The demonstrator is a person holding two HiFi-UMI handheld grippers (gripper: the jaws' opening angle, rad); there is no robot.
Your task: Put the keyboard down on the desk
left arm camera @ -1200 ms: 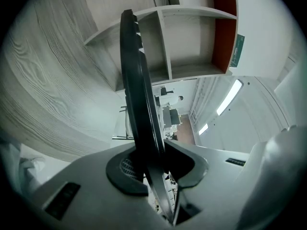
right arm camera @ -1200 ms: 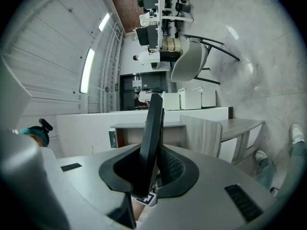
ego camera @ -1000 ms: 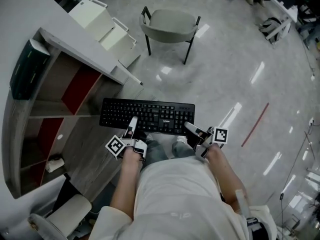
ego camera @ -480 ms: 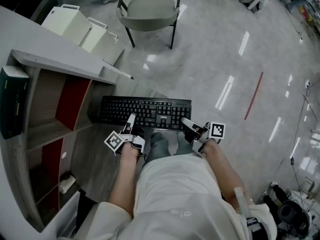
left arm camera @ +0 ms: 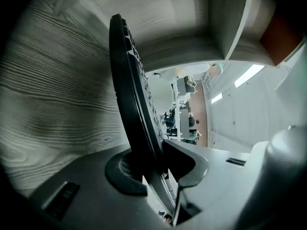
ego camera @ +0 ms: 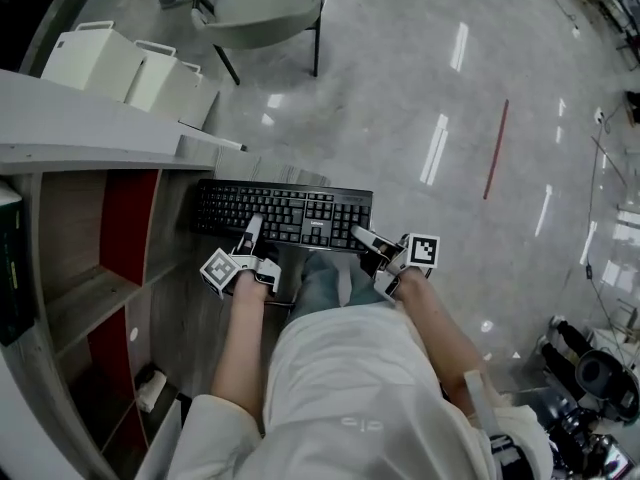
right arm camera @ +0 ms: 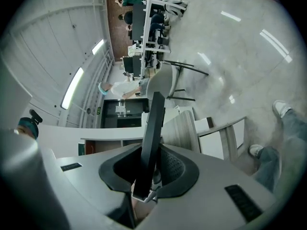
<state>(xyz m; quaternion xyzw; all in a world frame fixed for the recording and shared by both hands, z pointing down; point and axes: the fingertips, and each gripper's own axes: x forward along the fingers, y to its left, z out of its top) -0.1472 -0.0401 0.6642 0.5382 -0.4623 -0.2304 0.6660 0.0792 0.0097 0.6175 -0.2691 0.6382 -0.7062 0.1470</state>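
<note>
Beside the table (ego camera: 80, 118), keyboard (ego camera: 282, 215) now swung parallel to its edge, left gripper (ego camera: 249, 234) and right gripper (ego camera: 363, 237) fingers clamped on it, not down yet.

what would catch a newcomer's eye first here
A black keyboard, mid-frame in the head view, held by its near edge with the left gripper and right gripper both clamped on it. Left of it stands a wooden shelf unit with red panels; a grey chair sits on the glossy floor beyond.
</note>
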